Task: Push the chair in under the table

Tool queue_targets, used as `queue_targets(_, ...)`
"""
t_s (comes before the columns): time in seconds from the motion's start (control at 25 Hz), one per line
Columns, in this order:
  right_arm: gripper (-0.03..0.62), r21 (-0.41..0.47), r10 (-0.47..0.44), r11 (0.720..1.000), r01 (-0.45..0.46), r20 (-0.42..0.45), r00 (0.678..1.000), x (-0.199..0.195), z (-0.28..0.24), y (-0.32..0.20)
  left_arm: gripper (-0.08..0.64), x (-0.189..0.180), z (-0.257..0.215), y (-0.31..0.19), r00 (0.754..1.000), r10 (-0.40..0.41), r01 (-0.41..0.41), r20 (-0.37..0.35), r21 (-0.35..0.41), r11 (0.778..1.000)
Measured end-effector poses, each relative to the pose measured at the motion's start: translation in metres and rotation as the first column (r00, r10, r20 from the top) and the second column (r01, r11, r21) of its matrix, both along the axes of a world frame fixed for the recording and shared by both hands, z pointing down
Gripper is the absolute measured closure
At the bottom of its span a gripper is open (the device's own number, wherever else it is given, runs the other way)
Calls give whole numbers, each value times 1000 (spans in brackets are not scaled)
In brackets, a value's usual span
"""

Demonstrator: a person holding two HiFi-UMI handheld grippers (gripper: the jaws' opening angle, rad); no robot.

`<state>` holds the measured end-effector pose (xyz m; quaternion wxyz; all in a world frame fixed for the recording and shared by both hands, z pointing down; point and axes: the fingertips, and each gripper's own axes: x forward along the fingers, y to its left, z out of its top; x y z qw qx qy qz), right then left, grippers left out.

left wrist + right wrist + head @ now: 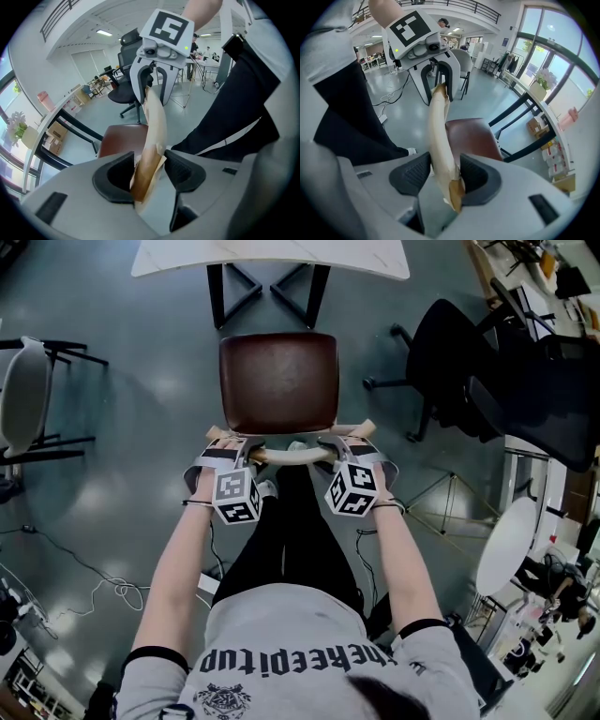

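Left gripper (148,171) and right gripper (446,177) are each clamped on 1 end of the back rail (292,457) of the chair (279,381). The seat lies ahead of both jaws, short of the table (272,257). I'd push both sides evenly and straight so the chair doesn't yaw.

The person wears a grey T-shirt (281,652) with dark print across the back and black bands at the sleeve ends, plus black trousers (291,531). The left tool (228,444) and right tool (359,442) each have a pale grey shell, dark ribbed pads (115,178) and a cube (236,495) of black-and-white square markers.
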<state>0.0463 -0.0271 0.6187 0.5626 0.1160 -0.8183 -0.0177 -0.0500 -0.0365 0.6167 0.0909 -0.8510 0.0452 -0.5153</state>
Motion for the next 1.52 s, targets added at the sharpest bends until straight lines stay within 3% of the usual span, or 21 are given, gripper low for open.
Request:
queue_targets(0.28,390,33,32,999,-32,-8,999,0,1,-44,348,0,2,-45,1000,-19,19,17,-18,1000)
queue_targets(0.72,390,36,6,999,-6,-4,1000,4,-1,-91,347,3,0,-90,999,-31,31,19,-23,999)
queue_targets(1.08,388,19,-34,999,34,9,999,11,0,-107,347,10,0,-105,999,-40,41,20,-23,999)
queue_targets(1.52,388,65,-28,998,27,3,1000,14,0,-122,347,13,1,-119,998,-64,64,19,-13,998)
